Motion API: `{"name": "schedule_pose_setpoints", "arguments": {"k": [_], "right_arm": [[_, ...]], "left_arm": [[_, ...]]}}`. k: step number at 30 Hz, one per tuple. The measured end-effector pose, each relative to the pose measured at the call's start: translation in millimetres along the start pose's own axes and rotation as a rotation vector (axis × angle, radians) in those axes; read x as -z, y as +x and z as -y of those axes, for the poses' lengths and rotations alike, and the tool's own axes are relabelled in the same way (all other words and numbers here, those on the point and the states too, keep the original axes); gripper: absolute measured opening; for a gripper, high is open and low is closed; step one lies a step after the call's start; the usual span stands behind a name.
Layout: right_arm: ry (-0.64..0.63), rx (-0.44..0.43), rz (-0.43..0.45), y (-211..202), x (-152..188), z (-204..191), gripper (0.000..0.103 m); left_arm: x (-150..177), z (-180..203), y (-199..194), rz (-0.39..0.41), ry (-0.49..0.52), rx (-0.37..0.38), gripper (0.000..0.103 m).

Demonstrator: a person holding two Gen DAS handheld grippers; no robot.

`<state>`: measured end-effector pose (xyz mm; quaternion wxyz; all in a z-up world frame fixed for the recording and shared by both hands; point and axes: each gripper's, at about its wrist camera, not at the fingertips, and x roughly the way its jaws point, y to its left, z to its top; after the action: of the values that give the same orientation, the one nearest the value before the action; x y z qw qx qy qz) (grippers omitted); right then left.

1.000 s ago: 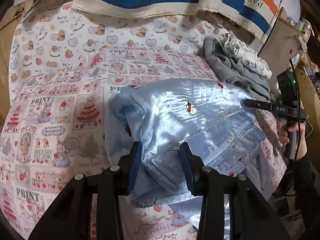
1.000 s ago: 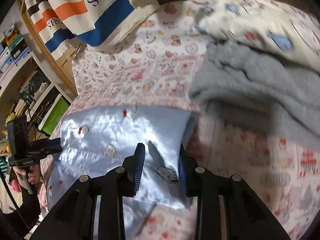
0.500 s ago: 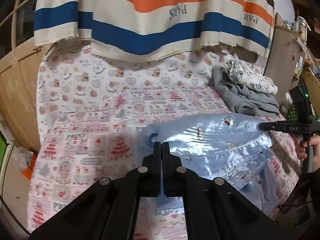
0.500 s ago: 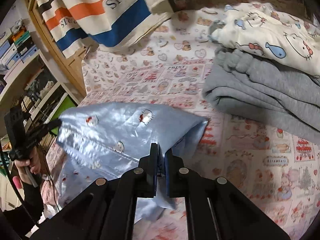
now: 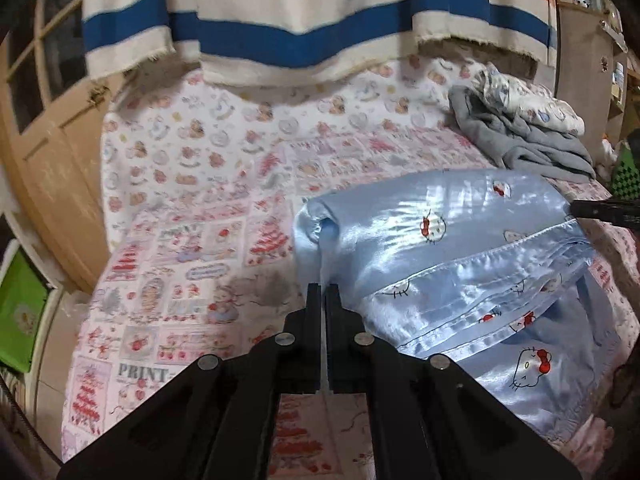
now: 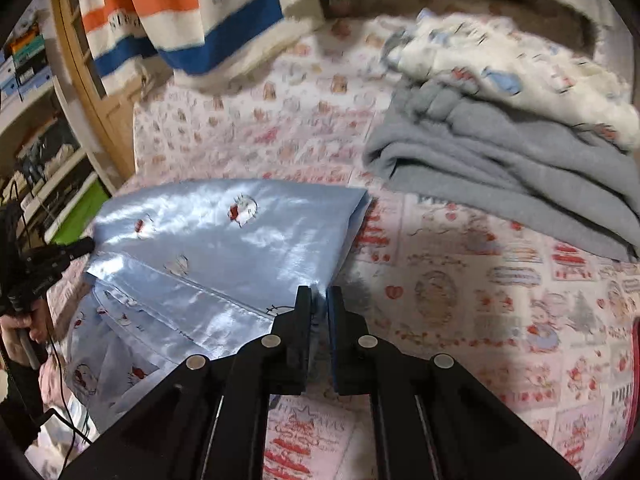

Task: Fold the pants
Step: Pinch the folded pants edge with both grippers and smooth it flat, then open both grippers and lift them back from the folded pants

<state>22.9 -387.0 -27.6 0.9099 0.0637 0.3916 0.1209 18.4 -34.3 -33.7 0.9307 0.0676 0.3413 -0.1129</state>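
Step in hand: both grippers have hold of the pants [image 5: 460, 248], light blue satin with a cat print, lying across the near edge of the bed [image 5: 192, 184] and partly draped over it. The left gripper [image 5: 323, 292] is clenched on the fabric at the pants' left end. The right gripper [image 6: 319, 300] pinches the right end; its jaws are opening slightly, with cloth between the pads.

Judgement: a fold is being set up. The next move calls for carrying both pinched ends together, evenly, so the slippery satin does not slide or skew.

Around: grey garment [image 6: 500, 168] with a white printed one [image 6: 500, 68] on top, toward the far right corner of the bed, apart from the pants. Striped cloth [image 5: 320, 12] hangs over the far edge. Neither stands in the way.
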Motion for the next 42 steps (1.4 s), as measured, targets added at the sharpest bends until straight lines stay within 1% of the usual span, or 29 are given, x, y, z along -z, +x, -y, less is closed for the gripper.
{"name": "schedule_pose_setpoints", "arguments": {"k": [2, 4, 5, 6, 7, 8, 9, 11, 12, 13, 14, 15, 17, 20, 21, 22, 23, 24, 25, 26, 28, 31, 34, 35, 37, 38, 39, 41, 42], "right_arm": [[-0.005, 0.01, 0.029, -9.9, 2.1, -2.8, 0.011], [-0.027, 0.042, 0.074, -22.7, 5.1, -9.2, 0.019], [-0.037, 0.046, 0.093, -28.4, 5.7, -12.0, 0.021], [-0.05, 0.045, 0.118, -36.4, 7.1, -16.1, 0.022], [-0.059, 0.04, 0.138, -44.3, 8.0, -20.7, 0.022], [-0.064, 0.031, 0.154, -51.0, 8.4, -24.2, 0.022], [-0.07, 0.015, 0.175, -59.6, 10.3, -28.9, 0.023], [-0.082, -0.027, 0.218, -77.7, 14.3, -37.6, 0.036], [-0.091, -0.045, 0.237, -85.4, 16.3, -44.0, 0.054], [-0.105, -0.066, 0.27, -96.5, 20.1, -51.1, 0.063], [-0.116, -0.079, 0.292, -102.6, 22.6, -56.7, 0.063], [-0.13, -0.092, 0.315, -110.5, 26.5, -63.1, 0.063], [-0.144, -0.112, 0.333, -120.5, 33.4, -72.7, 0.063], [-0.159, -0.136, 0.36, -134.5, 45.4, -83.6, 0.063], [-0.164, -0.14, 0.376, -140.1, 50.4, -86.8, 0.064], [-0.169, -0.14, 0.389, -144.9, 54.9, -89.5, 0.068], [-0.179, -0.136, 0.406, -150.2, 60.3, -92.7, 0.074], [-0.196, -0.128, 0.429, -155.5, 66.9, -95.9, 0.085], [-0.215, -0.11, 0.454, -159.6, 74.7, -99.4, 0.091], [-0.226, -0.088, 0.471, -163.0, 81.8, -101.8, 0.091], [-0.228, -0.02, 0.485, -160.6, 96.0, -106.0, 0.091], [-0.211, 0.032, 0.497, -147.6, 116.8, -108.7, 0.091], [-0.206, 0.073, 0.496, -132.2, 132.9, -111.8, 0.091], [-0.205, 0.079, 0.497, -128.9, 136.5, -113.6, 0.091], [-0.18, 0.07, 0.504, -122.6, 141.4, -114.8, 0.091], [-0.166, 0.049, 0.505, -120.2, 141.5, -113.6, 0.091], [-0.141, 0.01, 0.506, -118.1, 141.7, -110.8, 0.091], [-0.101, -0.044, 0.501, -114.4, 139.6, -104.7, 0.091], [-0.079, -0.078, 0.49, -111.8, 137.9, -99.6, 0.091]], "left_arm": [[3.1, 2.3, -8.6, 0.038, -0.004, -0.03, 0.001], [4.6, 4.4, -16.5, 0.066, -0.008, -0.063, 0.008], [5.3, 3.9, -21.4, 0.083, -0.015, -0.078, 0.02], [5.7, 3.3, -26.1, 0.098, -0.024, -0.091, 0.037], [5.9, 2.4, -30.1, 0.11, -0.034, -0.103, 0.046], [7.0, 1.5, -36.1, 0.127, -0.047, -0.119, 0.061], [8.5, 1.4, -42.5, 0.146, -0.056, -0.129, 0.065], [12.5, 2.4, -58.1, 0.191, -0.07, -0.147, 0.068], [15.1, 3.9, -65.4, 0.21, -0.076, -0.16, 0.074], [18.3, 5.8, -72.5, 0.226, -0.081, -0.174, 0.08], [21.5, 8.2, -78.8, 0.235, -0.081, -0.191, 0.089], [25.4, 10.1, -84.5, 0.237, -0.088, -0.213, 0.091], [34.5, 14.0, -94.9, 0.264, -0.128, -0.267, 0.091], [52.5, 32.0, -109.7, 0.327, -0.107, -0.322, 0.103], [57.2, 38.8, -113.4, 0.35, -0.089, -0.331, 0.103], [61.9, 45.2, -117.9, 0.371, -0.067, -0.321, 0.103], [66.2, 50.5, -121.3, 0.381, -0.053, -0.298, 0.103], [69.6, 53.9, -123.5, 0.38, -0.052, -0.276, 0.103], [73.1, 56.8, -125.2, 0.378, -0.052, -0.243, 0.103], [75.5, 59.9, -125.6, 0.371, -0.052, -0.219, 0.103], [81.8, 67.5, -121.7, 0.33, -0.049, -0.187, 0.103], [92.1, 82.8, -111.7, 0.269, -0.043, -0.174, 0.1], [100.1, 92.7, -103.2, 0.231, -0.056, -0.116, 0.097], [102.3, 95.1, -102.5, 0.229, -0.067, -0.094, 0.093], [105.6, 102.3, -100.2, 0.223, -0.064, -0.058, 0.079], [106.7, 107.3, -95.3, 0.202, -0.045, -0.049, 0.064], [107.5, 111.0, -89.6, 0.173, -0.03, -0.045, 0.053], [111.3, 114.2, -77.4, 0.126, -0.036, -0.004, 0.047], [113.0, 114.2, -74.2, 0.115, -0.049, 0.01, 0.047]]}}
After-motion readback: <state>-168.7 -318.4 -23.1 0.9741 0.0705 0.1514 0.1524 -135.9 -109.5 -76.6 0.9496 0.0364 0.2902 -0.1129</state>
